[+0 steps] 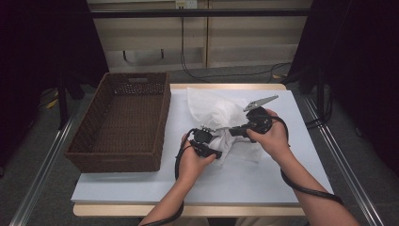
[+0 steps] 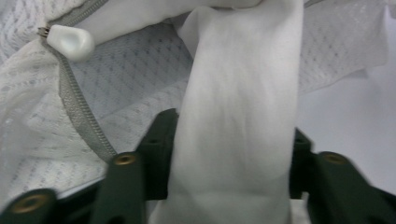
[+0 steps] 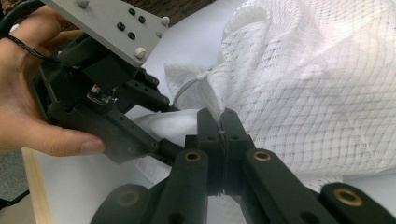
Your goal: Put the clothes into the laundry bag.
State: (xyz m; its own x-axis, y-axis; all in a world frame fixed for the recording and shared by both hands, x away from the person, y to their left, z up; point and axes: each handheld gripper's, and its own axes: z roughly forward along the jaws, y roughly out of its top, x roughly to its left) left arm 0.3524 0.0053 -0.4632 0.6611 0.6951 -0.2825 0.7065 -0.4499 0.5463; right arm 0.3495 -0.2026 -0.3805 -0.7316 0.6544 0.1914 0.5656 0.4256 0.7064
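Note:
A white mesh laundry bag [image 1: 211, 106] lies on the table's middle, its grey zipper [image 2: 79, 112] and white pull tab [image 2: 70, 41] close to my left gripper. A band of plain white cloth [image 2: 238, 116] runs from the bag's opening down between the jaws of my left gripper [image 2: 231, 135], which press it from both sides. In the high view the left gripper [image 1: 214, 153] sits at the bag's near edge. My right gripper [image 3: 223, 119] is shut on a thin fold of the mesh bag [image 3: 317, 93], just right of the left gripper [image 3: 154, 140].
A brown wicker basket [image 1: 122, 155] stands on the table's left side, its inside bare. The pale tabletop [image 1: 263, 179] stretches toward the near edge and to the right. Cables trail from both grippers over the forearms.

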